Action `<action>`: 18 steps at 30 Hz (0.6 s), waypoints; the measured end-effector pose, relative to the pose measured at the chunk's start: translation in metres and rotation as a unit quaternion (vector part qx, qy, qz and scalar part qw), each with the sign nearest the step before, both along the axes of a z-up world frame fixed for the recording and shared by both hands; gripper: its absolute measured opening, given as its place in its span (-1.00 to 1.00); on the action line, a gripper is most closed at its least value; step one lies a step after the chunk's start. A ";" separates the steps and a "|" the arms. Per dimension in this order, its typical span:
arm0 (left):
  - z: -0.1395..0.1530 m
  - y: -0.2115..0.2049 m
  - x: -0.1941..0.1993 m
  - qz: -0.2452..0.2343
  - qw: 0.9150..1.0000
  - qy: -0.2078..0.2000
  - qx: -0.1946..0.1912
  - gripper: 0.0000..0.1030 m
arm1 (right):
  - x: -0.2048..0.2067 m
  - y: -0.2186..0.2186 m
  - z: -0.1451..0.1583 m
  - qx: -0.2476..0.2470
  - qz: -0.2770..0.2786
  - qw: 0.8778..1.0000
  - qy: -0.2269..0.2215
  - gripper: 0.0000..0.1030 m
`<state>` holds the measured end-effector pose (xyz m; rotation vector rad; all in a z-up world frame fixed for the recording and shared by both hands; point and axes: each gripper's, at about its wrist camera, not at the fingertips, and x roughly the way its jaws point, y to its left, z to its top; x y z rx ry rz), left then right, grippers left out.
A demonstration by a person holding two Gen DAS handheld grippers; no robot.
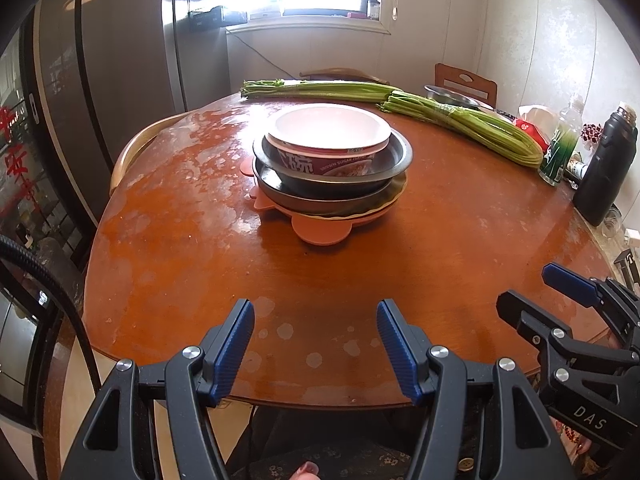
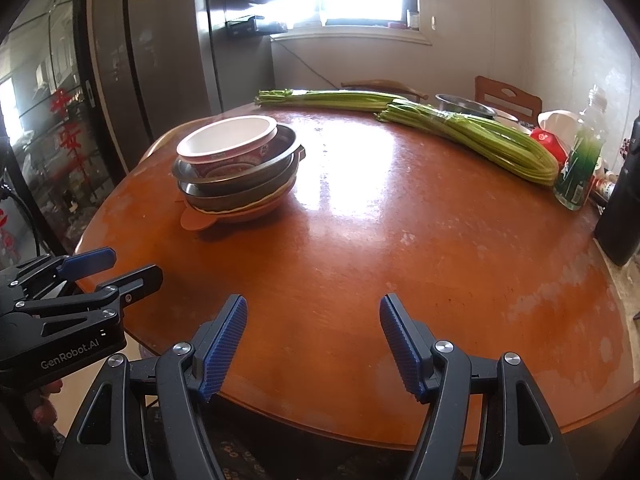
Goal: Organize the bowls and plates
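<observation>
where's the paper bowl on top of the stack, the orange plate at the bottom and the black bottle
paper bowl (image 1: 328, 126): left wrist view, on its white inside.
orange plate (image 1: 322, 230): left wrist view, on its round front tab.
black bottle (image 1: 606, 168): left wrist view, on its body.

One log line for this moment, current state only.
left gripper: open, empty | right gripper: open, empty | stack: nested on table, paper bowl on top
</observation>
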<state>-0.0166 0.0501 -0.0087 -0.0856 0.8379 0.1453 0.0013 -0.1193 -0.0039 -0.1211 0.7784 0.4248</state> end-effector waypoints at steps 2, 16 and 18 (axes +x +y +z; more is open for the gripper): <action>0.000 0.000 0.000 -0.001 1.000 -0.001 0.000 0.23 | 0.000 0.000 -0.001 -0.001 0.000 1.000 0.002 0.37; -0.001 0.002 -0.003 0.002 1.000 -0.002 0.005 0.23 | -0.001 -0.001 -0.002 -0.006 -0.004 1.000 -0.001 0.37; 0.000 0.003 -0.003 0.004 1.000 -0.003 0.004 0.23 | -0.001 0.000 -0.002 -0.009 -0.004 1.000 -0.001 0.37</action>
